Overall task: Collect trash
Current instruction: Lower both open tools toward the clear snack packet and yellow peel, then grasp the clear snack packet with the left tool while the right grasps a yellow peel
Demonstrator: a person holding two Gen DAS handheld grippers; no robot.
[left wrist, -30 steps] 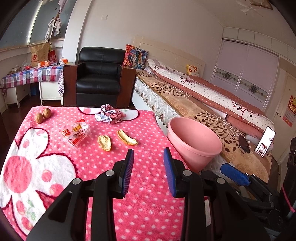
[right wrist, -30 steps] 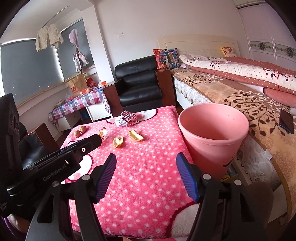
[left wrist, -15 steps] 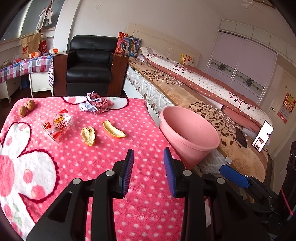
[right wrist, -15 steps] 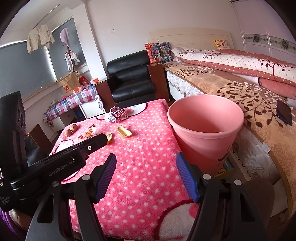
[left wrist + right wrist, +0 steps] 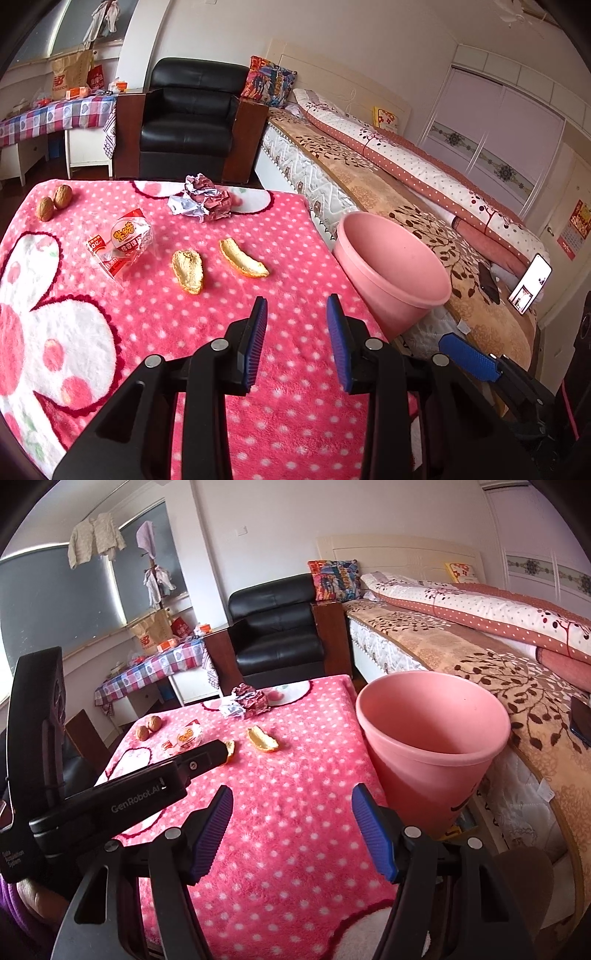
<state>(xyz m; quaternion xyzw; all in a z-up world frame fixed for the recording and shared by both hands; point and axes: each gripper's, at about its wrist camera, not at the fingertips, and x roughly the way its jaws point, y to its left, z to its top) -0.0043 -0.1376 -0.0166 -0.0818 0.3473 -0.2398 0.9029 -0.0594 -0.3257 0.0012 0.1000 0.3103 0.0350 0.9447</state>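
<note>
My table, under its pink polka-dot blanket (image 5: 155, 306), fills the near view, with the bed (image 5: 369, 192) running along its right side and the black armchair (image 5: 188, 122) beyond its far edge. The pink bucket (image 5: 432, 746) stands between table and bed, just beside the table's right edge, mouth up.

My right gripper (image 5: 291, 827) hovers above the near part of the blanket with its blue pads spread wide and nothing between them. My left gripper (image 5: 297, 339) hangs over the blanket too, jaws parted more narrowly, also holding nothing.

The trash lies farther out. A crumpled paper wad (image 5: 203, 197) sits near the far edge. A clear snack wrapper (image 5: 123, 245) with red print lies to the left of centre. Two pieces of orange peel (image 5: 186, 271) (image 5: 243, 258) rest side by side, apart, ahead of my left pads. Two walnuts (image 5: 53, 202) touch each other at the far left corner.
</note>
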